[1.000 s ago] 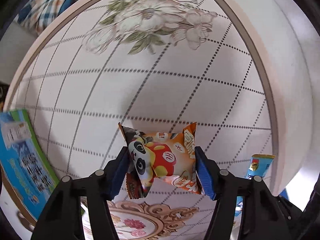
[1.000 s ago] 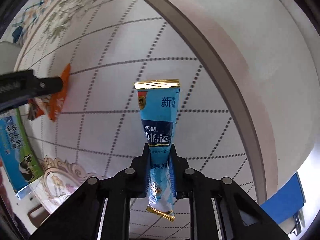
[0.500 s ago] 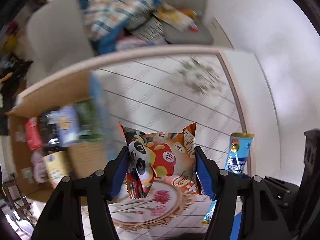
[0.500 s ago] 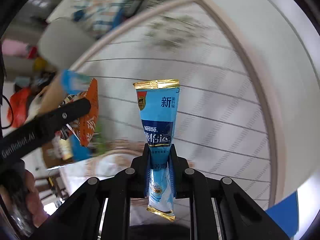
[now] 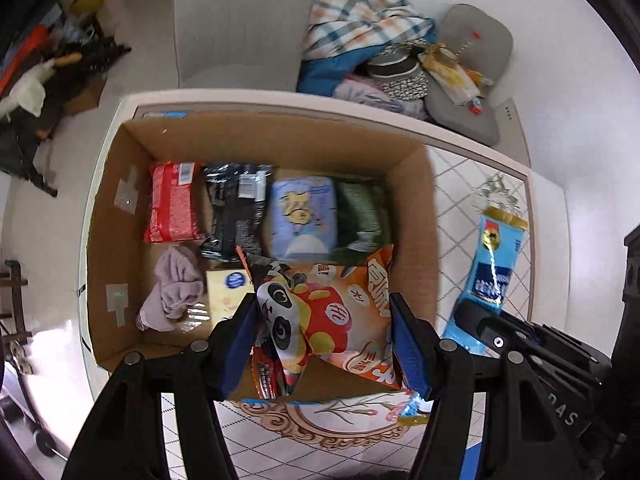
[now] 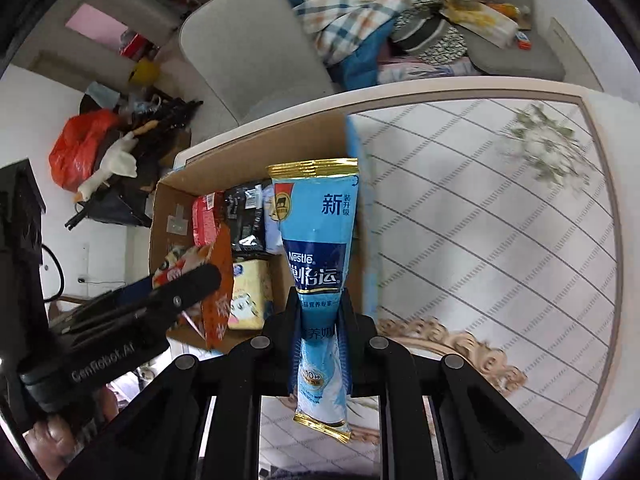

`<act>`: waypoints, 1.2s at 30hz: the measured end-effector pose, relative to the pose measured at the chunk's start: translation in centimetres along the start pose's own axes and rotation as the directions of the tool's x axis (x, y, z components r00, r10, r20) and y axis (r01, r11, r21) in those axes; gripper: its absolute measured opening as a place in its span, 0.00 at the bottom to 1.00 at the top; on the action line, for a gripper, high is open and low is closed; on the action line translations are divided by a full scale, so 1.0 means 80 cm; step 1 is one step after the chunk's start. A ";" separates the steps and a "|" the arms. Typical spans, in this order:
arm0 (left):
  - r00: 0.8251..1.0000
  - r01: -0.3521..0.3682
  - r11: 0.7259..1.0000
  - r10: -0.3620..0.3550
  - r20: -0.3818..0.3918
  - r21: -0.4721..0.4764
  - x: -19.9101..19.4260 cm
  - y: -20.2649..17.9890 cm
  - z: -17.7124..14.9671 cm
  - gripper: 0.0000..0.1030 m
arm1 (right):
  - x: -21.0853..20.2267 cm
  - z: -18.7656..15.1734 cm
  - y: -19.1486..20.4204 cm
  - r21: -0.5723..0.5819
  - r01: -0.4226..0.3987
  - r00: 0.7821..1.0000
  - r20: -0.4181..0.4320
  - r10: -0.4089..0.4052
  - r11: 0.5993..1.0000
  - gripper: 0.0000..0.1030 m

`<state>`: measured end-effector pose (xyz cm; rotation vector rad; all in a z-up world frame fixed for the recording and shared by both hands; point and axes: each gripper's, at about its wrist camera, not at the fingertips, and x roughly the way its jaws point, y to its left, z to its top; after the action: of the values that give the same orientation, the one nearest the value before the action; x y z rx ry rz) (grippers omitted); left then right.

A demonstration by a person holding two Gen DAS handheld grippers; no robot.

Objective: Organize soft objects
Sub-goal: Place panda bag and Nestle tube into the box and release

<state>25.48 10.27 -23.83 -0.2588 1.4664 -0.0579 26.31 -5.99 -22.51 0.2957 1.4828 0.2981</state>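
left gripper clamps panda snack bag; right gripper pinches nestle sachet; only left view shows crumpled mauve cloth in cardboard box.

box top: open, nothing over the cardboard box, easy way in from above
back row: 4 packets side by side, pretty much full
front left: crumpled cloth and yellow pack take that bit
front right: bare floor by the wall
desk right of box: free
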 end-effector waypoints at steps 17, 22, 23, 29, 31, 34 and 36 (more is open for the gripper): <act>0.965 0.113 0.992 -0.123 -0.233 -0.059 0.101 0.045 0.015 0.62 | 0.124 0.027 0.005 -0.042 0.132 0.983 -0.125 -0.136 0.990 0.19; 0.957 0.133 0.988 -0.148 -0.251 -0.078 0.102 0.050 0.017 0.70 | 0.123 0.029 0.006 -0.064 0.173 0.975 -0.133 -0.180 0.983 0.26; 0.958 0.129 0.989 -0.143 -0.248 -0.075 0.101 0.050 0.017 0.72 | 0.121 0.030 0.006 -0.063 0.176 0.974 -0.132 -0.183 0.982 0.29; 0.970 0.107 0.993 -0.117 -0.212 -0.056 0.078 0.055 0.020 0.90 | 0.105 0.031 0.002 -0.051 0.185 0.973 -0.129 -0.190 0.981 0.49; 0.977 0.096 0.994 -0.102 -0.186 -0.043 0.064 0.056 0.019 0.96 | 0.099 0.029 0.003 -0.059 0.190 0.973 -0.122 -0.196 0.980 0.52; 0.987 0.064 0.998 -0.066 -0.146 -0.023 0.045 0.061 0.013 0.98 | 0.091 0.021 0.008 -0.074 0.199 0.972 -0.111 -0.206 0.977 0.60; 0.992 0.046 0.999 -0.047 -0.121 -0.016 0.035 0.064 0.011 0.98 | 0.088 0.014 0.012 -0.087 0.208 0.971 -0.105 -0.217 0.974 0.63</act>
<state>26.04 14.78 -27.55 -0.3042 1.5819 -0.1032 27.86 -2.49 -28.57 0.0580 1.5966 0.2001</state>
